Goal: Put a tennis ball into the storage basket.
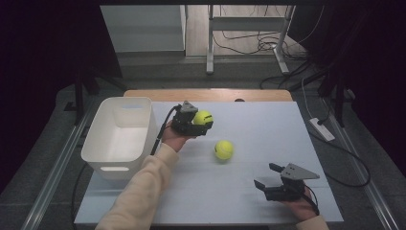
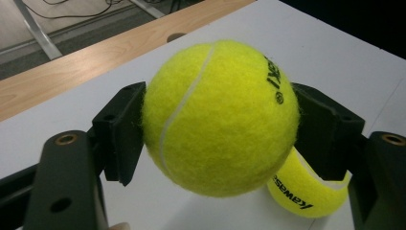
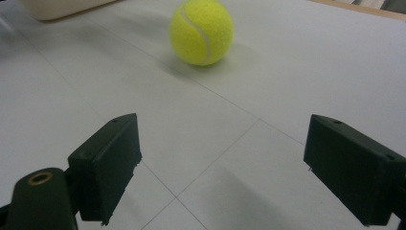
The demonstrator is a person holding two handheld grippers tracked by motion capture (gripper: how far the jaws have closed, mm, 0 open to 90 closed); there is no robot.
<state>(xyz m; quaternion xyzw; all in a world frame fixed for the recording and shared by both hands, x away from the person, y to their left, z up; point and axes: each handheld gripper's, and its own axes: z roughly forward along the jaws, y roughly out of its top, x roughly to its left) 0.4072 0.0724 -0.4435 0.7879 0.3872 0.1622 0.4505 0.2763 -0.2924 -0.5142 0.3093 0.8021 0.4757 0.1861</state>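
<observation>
While my left hand-held gripper clamps one tennis ball by its widest part, lifted off the counter beside the white bin, I judge the round felt could squirt free if I tilt too quickly; my left forearm reaches forward, wrist turned; the right hand-held gripper rests low, jaws apart, aimed at the second ball.

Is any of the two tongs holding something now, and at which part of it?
The left tongs hold a tennis ball, pads pressing on its two opposite sides. The right tongs are open and hold nothing; the second ball lies free on the table.
</observation>
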